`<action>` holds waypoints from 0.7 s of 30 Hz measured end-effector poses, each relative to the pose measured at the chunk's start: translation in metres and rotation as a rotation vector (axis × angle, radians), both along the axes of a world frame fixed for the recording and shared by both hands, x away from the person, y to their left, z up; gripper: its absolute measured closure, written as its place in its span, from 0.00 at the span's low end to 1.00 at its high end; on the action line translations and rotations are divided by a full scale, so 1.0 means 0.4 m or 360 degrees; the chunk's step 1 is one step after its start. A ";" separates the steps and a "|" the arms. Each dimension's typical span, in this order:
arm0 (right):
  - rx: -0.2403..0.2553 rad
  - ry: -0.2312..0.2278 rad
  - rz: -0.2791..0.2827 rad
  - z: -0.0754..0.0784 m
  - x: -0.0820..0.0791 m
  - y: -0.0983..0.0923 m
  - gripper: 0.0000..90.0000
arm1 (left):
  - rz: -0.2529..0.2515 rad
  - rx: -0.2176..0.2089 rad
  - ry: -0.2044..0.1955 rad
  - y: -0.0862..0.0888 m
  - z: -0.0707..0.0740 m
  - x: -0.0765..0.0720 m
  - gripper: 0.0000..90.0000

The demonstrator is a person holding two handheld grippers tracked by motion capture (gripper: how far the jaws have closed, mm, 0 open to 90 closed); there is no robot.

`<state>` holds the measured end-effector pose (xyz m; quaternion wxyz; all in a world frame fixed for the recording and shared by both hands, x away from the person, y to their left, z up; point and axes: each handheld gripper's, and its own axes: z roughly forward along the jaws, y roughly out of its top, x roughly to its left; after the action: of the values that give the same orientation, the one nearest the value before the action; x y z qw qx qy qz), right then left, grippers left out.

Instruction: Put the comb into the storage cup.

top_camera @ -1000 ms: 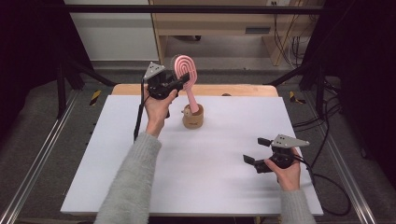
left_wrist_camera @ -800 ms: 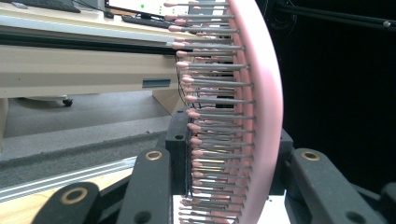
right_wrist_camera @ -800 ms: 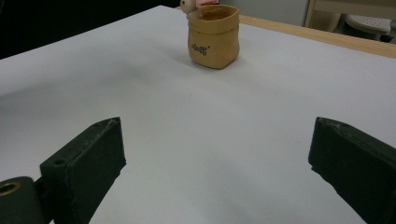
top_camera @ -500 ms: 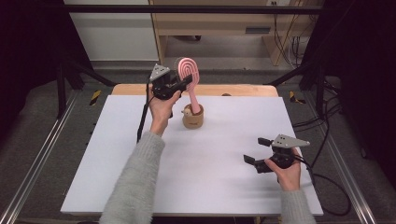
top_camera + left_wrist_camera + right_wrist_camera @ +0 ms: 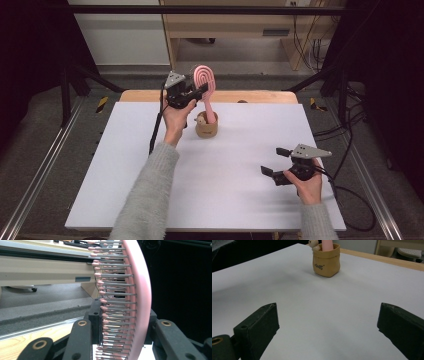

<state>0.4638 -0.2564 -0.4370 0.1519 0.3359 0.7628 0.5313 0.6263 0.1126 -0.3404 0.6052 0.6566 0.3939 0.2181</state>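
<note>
A pink hairbrush (image 5: 204, 80) stands nearly upright with its handle down in a small tan pouch-shaped holder (image 5: 206, 128) at the back middle of the white table (image 5: 125, 165). My left gripper (image 5: 201, 90) is shut on the brush's head, and in the left gripper view the jaws clamp the bristled pink head (image 5: 140, 302) from both sides. My right gripper (image 5: 272, 161) rests low over the table at the front right, open with nothing between its jaws. In the right gripper view that gripper (image 5: 327, 325) faces the holder (image 5: 326, 263), with the pink handle (image 5: 327, 245) sticking out.
A small bear figure (image 5: 314, 244) sits on the holder's rim. A wooden strip (image 5: 260, 96) runs along the table's far edge. Black frame legs and cables (image 5: 345, 125) stand to the right, and a wooden shelf unit (image 5: 240, 25) is behind.
My left hand has sunk a little and shifted right with the brush, so the handle sits deeper in the holder. The right hand has kept still.
</note>
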 end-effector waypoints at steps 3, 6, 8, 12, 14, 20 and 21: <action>0.0002 0.0003 0.0000 0.000 0.000 0.001 0.05 | -0.0002 -0.0008 0.0002 -0.002 -0.006 0.000 0.71; 0.0003 0.0004 0.0001 0.000 0.000 0.001 0.05 | 0.0003 -0.0006 0.0011 -0.001 -0.013 0.002 0.71; 0.0001 0.0000 0.0002 0.000 0.000 0.001 0.05 | 0.0010 -0.0015 0.0018 0.001 -0.019 0.003 0.71; -0.0004 0.0000 0.0001 -0.001 0.000 0.001 0.05 | 0.0009 -0.0019 0.0028 0.004 -0.029 0.004 0.71; -0.0006 0.0002 0.0001 -0.001 0.001 0.001 0.05 | 0.0010 -0.0026 0.0035 0.005 -0.035 0.005 0.71; -0.0004 0.0002 0.0002 -0.001 0.000 0.001 0.05 | 0.0009 -0.0032 0.0053 0.005 -0.050 0.006 0.71; -0.0005 0.0002 0.0002 -0.001 0.000 0.001 0.05 | 0.0011 -0.0033 0.0054 0.005 -0.053 0.006 0.71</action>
<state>0.4639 -0.2561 -0.4373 0.1516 0.3354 0.7639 0.5301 0.6288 0.1145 -0.3615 0.6045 0.6525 0.4086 0.2047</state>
